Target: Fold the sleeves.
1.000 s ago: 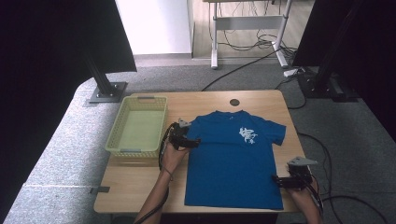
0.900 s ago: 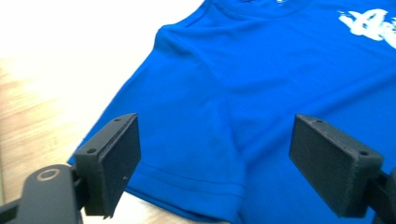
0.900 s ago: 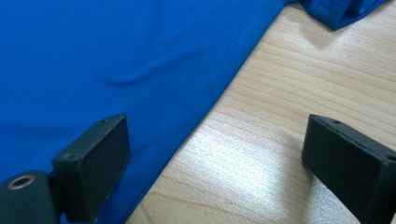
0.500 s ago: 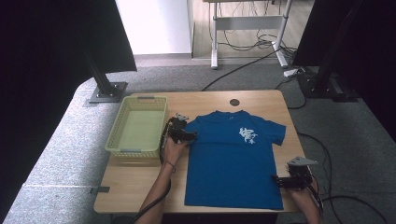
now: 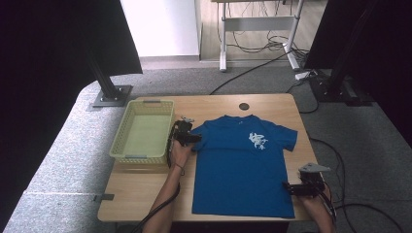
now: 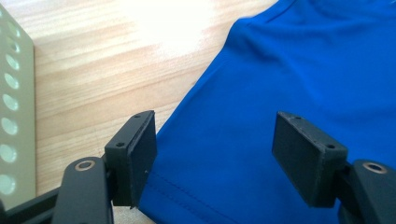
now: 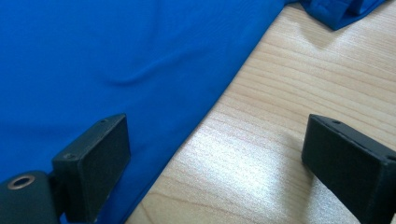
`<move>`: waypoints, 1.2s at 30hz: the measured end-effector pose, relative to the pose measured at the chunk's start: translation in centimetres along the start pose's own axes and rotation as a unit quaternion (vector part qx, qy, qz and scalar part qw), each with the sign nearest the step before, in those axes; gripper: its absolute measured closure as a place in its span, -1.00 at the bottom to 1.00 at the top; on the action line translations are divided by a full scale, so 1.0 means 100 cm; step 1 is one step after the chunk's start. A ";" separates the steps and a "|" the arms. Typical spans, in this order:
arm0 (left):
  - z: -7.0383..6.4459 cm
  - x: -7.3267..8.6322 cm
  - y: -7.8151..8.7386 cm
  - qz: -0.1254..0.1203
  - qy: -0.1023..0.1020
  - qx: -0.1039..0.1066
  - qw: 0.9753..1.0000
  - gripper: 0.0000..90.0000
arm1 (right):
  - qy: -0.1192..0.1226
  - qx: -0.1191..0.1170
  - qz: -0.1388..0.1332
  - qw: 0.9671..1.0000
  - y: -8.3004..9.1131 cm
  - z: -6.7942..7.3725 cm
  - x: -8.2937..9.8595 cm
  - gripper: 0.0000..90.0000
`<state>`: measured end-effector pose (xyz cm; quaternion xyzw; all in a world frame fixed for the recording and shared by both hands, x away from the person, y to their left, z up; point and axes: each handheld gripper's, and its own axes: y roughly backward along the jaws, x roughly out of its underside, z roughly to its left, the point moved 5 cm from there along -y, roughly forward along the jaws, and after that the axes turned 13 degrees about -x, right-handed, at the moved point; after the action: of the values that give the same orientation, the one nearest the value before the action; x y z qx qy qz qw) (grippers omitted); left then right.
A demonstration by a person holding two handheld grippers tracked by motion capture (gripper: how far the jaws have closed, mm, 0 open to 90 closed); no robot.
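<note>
Even overhead light on the table (image 5: 145, 194), dark room corners in the high view, white glare on bare wood near its far edge, jaws softly blurred, shirt (image 6: 289, 70) sharp

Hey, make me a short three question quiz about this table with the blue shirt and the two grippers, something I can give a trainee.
1. True or false: the blue T-shirt lies flat on the table, print side up.
2. Which part of the shirt does the left gripper sit at? A) the collar B) the sleeve on the basket side C) the bottom hem
3. Fill in: the right gripper, jaws open, straddles the shirt's side ____ near the bottom corner.

Key
1. True; the white print faces up.
2. B; it is at the sleeve beside the yellow basket, jaws open.
3. Edge; one jaw is over cloth, the other over bare wood.
</note>
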<state>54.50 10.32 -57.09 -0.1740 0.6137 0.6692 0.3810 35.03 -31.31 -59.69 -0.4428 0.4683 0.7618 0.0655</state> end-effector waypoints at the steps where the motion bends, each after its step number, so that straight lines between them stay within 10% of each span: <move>1: 0.000 0.001 -0.002 0.004 -0.003 -0.005 1.000 -0.32 | 0.000 0.000 0.000 1.000 0.000 0.000 0.000 -0.83; 9: 0.003 0.004 -0.008 0.011 0.017 -0.010 1.000 -0.21 | 0.000 0.000 0.000 1.000 0.000 0.000 0.000 -0.83; 18: -0.007 0.004 -0.004 -0.005 0.016 0.010 1.000 0.90 | 0.000 0.000 0.000 1.000 0.000 0.000 0.000 -0.83; 28: -0.006 -0.014 0.018 -0.041 0.024 0.028 0.998 0.91 | 0.000 0.000 0.000 1.000 0.000 0.000 0.000 -0.83; 36: -0.040 -0.031 0.036 -0.068 -0.007 0.064 0.996 0.88 | 0.000 0.000 0.000 1.000 0.000 0.000 0.000 -0.83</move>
<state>52.98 5.75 -53.13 -0.1861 0.6394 0.6027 0.4397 35.03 -31.30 -59.69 -0.4430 0.4682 0.7617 0.0658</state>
